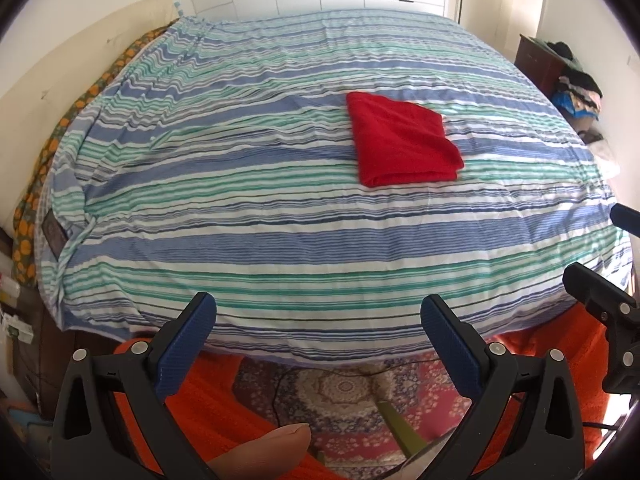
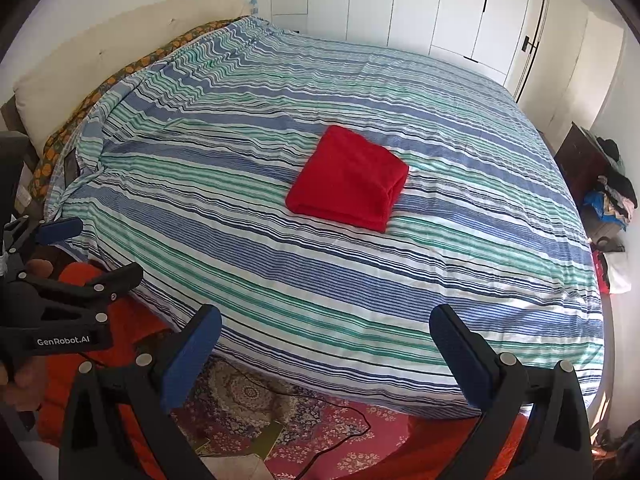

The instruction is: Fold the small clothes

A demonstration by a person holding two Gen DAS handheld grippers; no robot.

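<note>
Left hand-held gripper (image 1: 318,312) and right hand-held gripper (image 2: 325,326) both gape wide, holding nothing, off the bed's near edge; the red cloth garment (image 2: 349,178), folded into 1 neat rectangle, lies mid-bed (image 2: 480,280); judged finished, so leave it undisturbed

One readable brand mark

"GenRobot.AI" stands in white letters on the black body of the left gripper (image 2: 86,248), seen at the right wrist view's left edge.

Soft matt red cloth (image 1: 404,140) (folded), wrinkled striped cotton-like bedsheet (image 1: 240,216), matt black plastic gripper (image 1: 318,312) jaws
</note>
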